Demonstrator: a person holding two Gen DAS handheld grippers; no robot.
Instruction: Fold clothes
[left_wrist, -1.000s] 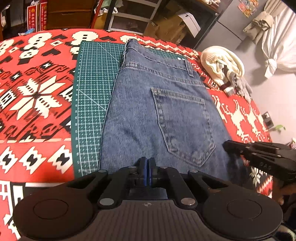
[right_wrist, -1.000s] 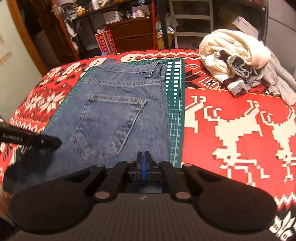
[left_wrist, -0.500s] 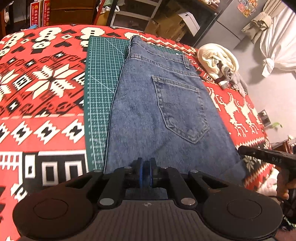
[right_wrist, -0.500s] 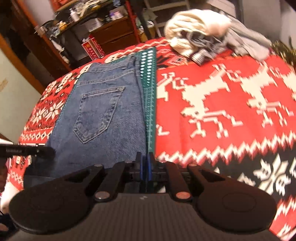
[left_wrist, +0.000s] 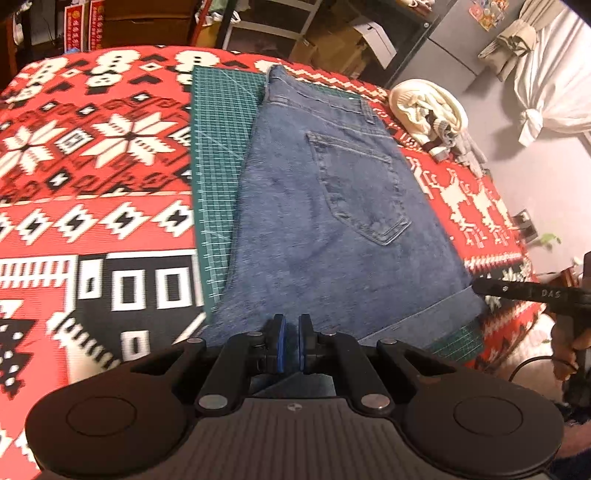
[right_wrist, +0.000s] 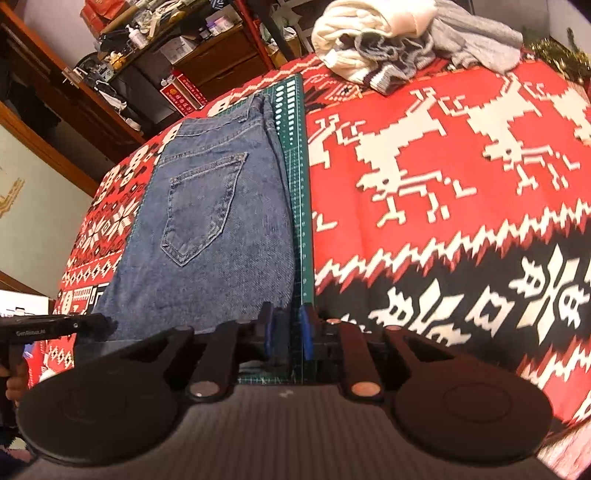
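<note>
Blue jeans (left_wrist: 332, 221) lie folded flat on a green cutting mat (left_wrist: 218, 155), back pocket up and waistband at the far end. My left gripper (left_wrist: 291, 341) sits at the jeans' near edge, open by a narrow gap, with denim showing between its blue pads. My right gripper (right_wrist: 287, 332) is open wider at the near right corner of the jeans (right_wrist: 214, 229), over the mat's edge (right_wrist: 297, 147), holding nothing. Each view catches the other gripper's tip at the side: the right gripper (left_wrist: 480, 288) and the left gripper (right_wrist: 107, 325).
A red, white and black patterned blanket (left_wrist: 92, 147) covers the table. A pile of cream and grey clothes (right_wrist: 388, 37) sits at the far right corner. Shelves, boxes and a cabinet stand behind the table. A hand (left_wrist: 569, 347) holds the right gripper's handle.
Both grippers have drawn back toward the near edge of the table. Their jaws, shut before, have parted, the right wider than the left.
</note>
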